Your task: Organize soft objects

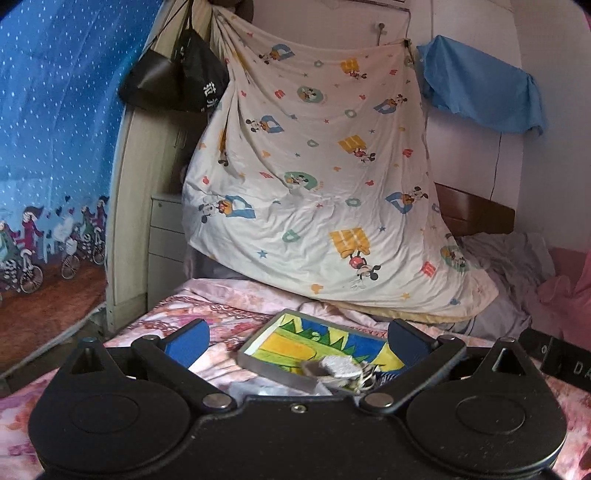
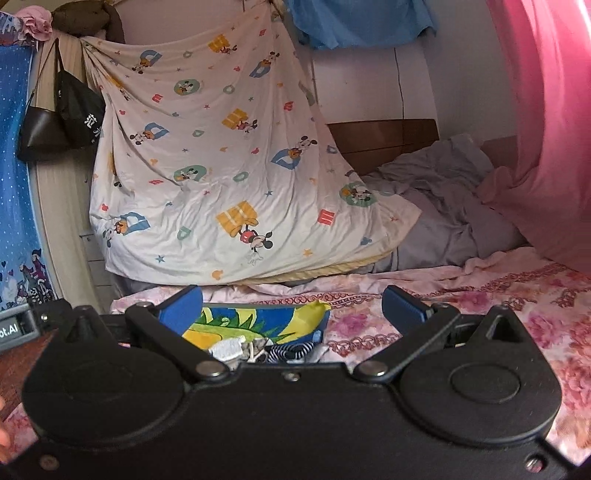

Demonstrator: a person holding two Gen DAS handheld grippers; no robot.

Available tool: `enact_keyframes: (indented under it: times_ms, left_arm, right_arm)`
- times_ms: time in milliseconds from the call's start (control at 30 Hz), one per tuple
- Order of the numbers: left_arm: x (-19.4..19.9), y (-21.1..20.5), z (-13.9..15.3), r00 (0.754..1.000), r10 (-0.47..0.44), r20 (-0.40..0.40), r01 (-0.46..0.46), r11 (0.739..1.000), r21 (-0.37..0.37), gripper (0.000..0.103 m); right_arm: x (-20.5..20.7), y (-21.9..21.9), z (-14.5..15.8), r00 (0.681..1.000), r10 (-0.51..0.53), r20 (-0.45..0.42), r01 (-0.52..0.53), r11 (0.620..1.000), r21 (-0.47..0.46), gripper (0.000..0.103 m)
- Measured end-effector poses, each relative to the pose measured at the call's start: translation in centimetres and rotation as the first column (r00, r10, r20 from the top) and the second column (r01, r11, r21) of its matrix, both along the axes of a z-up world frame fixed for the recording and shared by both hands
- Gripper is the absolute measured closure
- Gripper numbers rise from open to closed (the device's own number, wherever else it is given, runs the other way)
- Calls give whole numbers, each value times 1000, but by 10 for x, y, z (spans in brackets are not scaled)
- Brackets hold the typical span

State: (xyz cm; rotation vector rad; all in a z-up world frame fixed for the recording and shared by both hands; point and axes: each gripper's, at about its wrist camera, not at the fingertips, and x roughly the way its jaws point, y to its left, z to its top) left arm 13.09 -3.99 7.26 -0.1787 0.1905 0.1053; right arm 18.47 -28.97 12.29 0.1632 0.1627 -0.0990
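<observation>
- A bedroom: a bed (image 2: 498, 295) under a pink floral cover, with a cartoon-print sheet (image 1: 317, 177) hung behind it.
- The left claw (image 1: 299, 341) is spread wide and grasps nothing, poised over a bright dinosaur-print box (image 1: 314, 347).
- The right claw (image 2: 291, 306) is likewise released, beside the same box.
- Small soft objects (image 2: 273, 349), striped and silvery, lie bunched in the box, probably gathered there for sorting.
- A crumpled grey blanket (image 2: 443, 192) sits farther back, near the headboard.

The left gripper's (image 1: 297, 338) black body covers the near edge of the colourful box (image 1: 314, 345) and most of the small items (image 1: 345, 369) in it, too jumbled to identify. In the right wrist view the pink curtain (image 2: 554, 110) runs off the right edge, and the blue cloth (image 2: 358, 22) is cropped at the top.
</observation>
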Motion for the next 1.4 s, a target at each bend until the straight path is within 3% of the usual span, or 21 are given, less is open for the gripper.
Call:
enact_keyframes:
  times_ms: [267, 433, 533, 700, 1167, 1400]
  left_arm:
    - [-30, 9, -12, 1000, 15, -21, -14, 1000, 27, 1]
    - [-47, 7, -19, 999, 15, -47, -9, 993, 119, 1]
    - [-54, 11, -25, 998, 11, -66, -2, 991, 133, 1]
    - [-55, 19, -40, 987, 27, -155, -3, 989, 149, 1]
    - [-63, 24, -71, 979, 42, -200, 10, 967, 253, 1]
    - [-60, 29, -72, 974, 79, -214, -24, 968, 248, 1]
  right_arm:
    - [-21, 6, -13, 1000, -13, -26, 13, 1000, -12, 1]
    - [-27, 14, -16, 1000, -1, -31, 0, 1000, -30, 1]
    - [-30, 24, -21, 999, 10, -53, -13, 998, -69, 1]
    - [-35, 34, -37, 994, 46, -104, -56, 994, -94, 1]
    - [-27, 47, -67, 972, 132, -195, -154, 983, -104, 1]
    - [-31, 52, -71, 944, 185, -274, -213, 974, -78, 1]
